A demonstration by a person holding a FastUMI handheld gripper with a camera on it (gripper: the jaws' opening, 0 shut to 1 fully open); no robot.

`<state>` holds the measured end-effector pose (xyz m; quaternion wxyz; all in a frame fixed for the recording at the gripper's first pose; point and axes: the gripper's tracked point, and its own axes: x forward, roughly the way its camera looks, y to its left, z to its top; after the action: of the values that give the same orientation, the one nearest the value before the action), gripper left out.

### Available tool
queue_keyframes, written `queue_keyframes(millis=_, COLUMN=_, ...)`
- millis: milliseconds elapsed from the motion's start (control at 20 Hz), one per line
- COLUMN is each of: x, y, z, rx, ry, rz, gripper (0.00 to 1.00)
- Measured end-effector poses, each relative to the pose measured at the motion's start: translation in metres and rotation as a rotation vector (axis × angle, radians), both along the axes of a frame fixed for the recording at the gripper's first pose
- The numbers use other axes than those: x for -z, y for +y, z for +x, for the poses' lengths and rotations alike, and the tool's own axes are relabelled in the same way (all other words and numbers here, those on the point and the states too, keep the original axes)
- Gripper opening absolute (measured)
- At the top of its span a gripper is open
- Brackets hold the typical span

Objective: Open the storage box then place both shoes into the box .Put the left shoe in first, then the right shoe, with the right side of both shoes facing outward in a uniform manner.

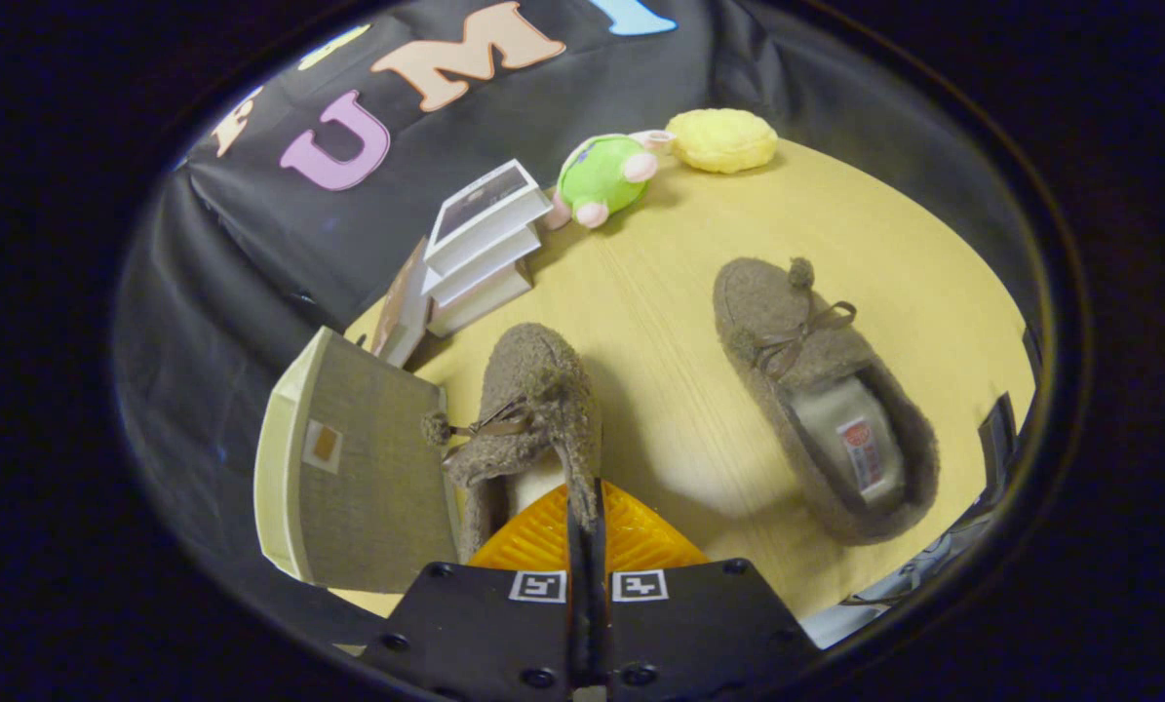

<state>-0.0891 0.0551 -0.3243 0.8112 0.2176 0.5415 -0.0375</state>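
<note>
Gripper: the gripper (587, 507) has its two fingers drawn together with only a thin slit between them, pinching the fuzzy rim of the near shoe's opening; ribbed pads flare out to either side of the slit, and two small square markers sit on the body behind them.
Held shoe: the held shoe (528, 419) is a brown, woolly slipper with a thin bow and a pompom on its upper; it points away from the fingers and hangs tilted, its heel end hidden behind the pads. Whether its sole touches the table cannot be told.
Second shoe: the second shoe (821, 390), same boucle material, lies flat on the table to the right and well apart from the held one, toe far, opening near, with a pale lining and a small label inside.
Storage box: the storage box (348, 468) stands just left of the held shoe, a flat grey fabric panel with a cream edge and a small square tag; its opening cannot be made out from here.
Books: a stack of white books (480, 249) sits beyond the box, with one more book leaning beside it.
Toys: a green plush toy (601, 175) and a yellow, knobbly round cushion (723, 139) lie at the far edge, touching or nearly so.
Surface: a light wood-grain table (689, 292), smooth and matte.
Room: black cloth wall (251, 234) behind and to the left, creased in folds.
Cut off: dark shapes at the table's near right edge are too clipped to identify.
</note>
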Motion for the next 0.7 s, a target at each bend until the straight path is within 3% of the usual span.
queue_keyframes(millis=350, x=-0.074, y=0.061, z=0.04, rx=0.023, ry=-0.117, rz=0.079, gripper=0.03)
queue_keyframes(millis=700, x=-0.113, y=0.166, z=0.062, rx=-0.06, ry=-0.2, rz=0.165, gripper=0.03)
